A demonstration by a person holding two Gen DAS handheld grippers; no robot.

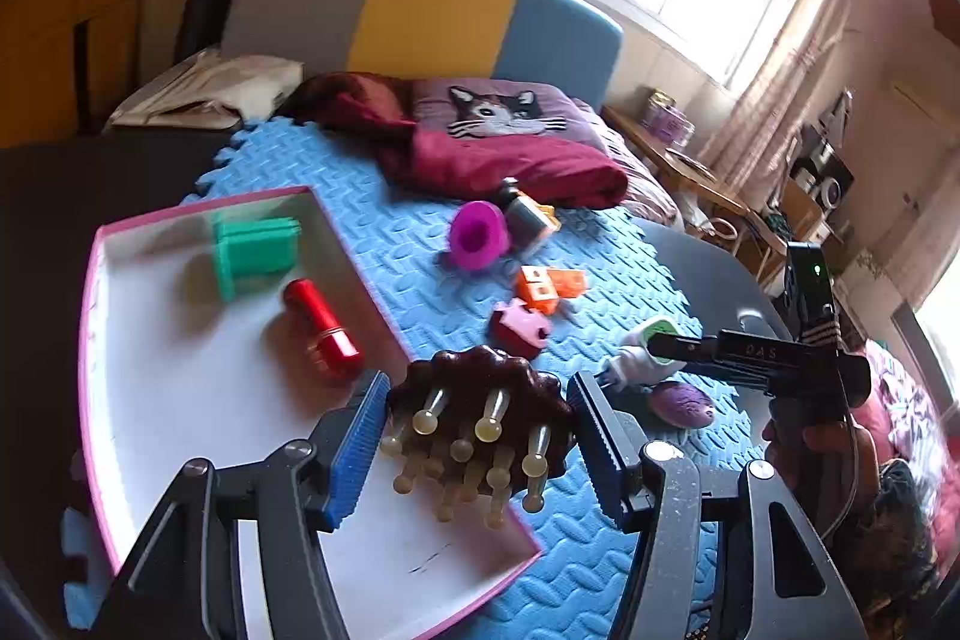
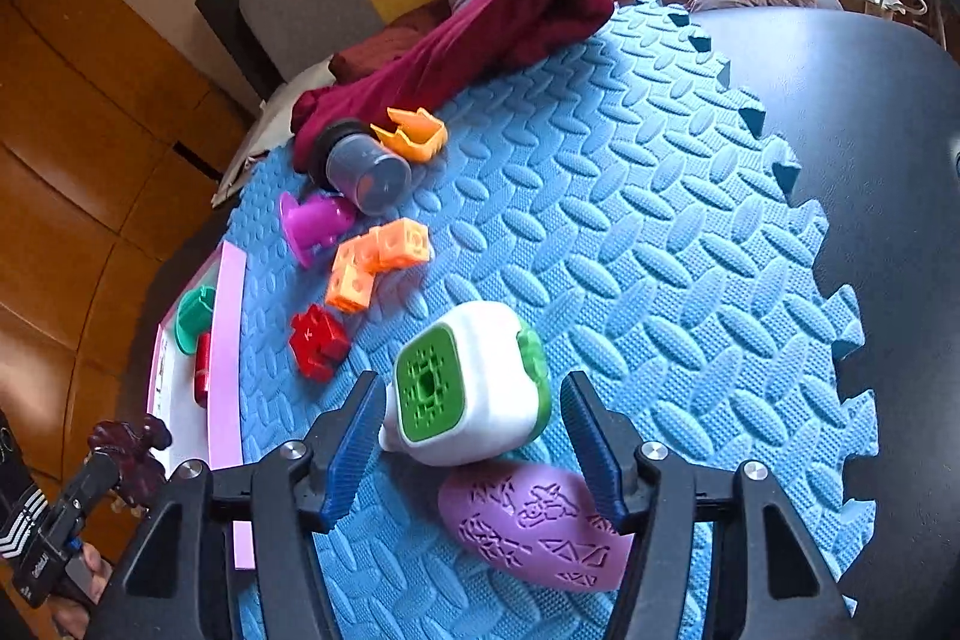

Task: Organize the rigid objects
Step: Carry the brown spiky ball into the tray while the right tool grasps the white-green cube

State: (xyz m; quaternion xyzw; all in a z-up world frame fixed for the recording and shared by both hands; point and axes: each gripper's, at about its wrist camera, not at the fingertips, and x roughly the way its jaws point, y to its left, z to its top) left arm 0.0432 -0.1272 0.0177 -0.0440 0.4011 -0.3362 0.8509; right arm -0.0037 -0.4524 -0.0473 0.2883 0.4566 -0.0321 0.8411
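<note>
Two grippers were busy at once, and the left gripper (image 1: pixel 477 451) carried the riskier load — a dark brown scalp massager (image 1: pixel 480 394) with pale ball-tipped prongs, pinched between its blue pads and hanging over the near corner of the pink-rimmed box (image 1: pixel 354 244). The pads caught only the massager's lumpy, glossy rim, so my worry was a slip: a tilt or a bump on the box wall could twist it loose, and it might drop on the blue foam mat (image 1: pixel 600 568) instead of inside. Letting go too close to that corner could also tip it over the edge. Inside the box already lay a green spool (image 1: pixel 255 250) and a red cylinder (image 1: pixel 321 319), apart from each other, leaving plenty of white floor.

On the right, the right gripper (image 2: pixel 474 451) stood with its jaws fairly wide around a white-and-green cube toy (image 2: pixel 474 388) — neither pad seemed to press on it. A purple patterned egg (image 2: pixel 534 526) sat touching the cube's near side, so closing there could nudge both.
</note>
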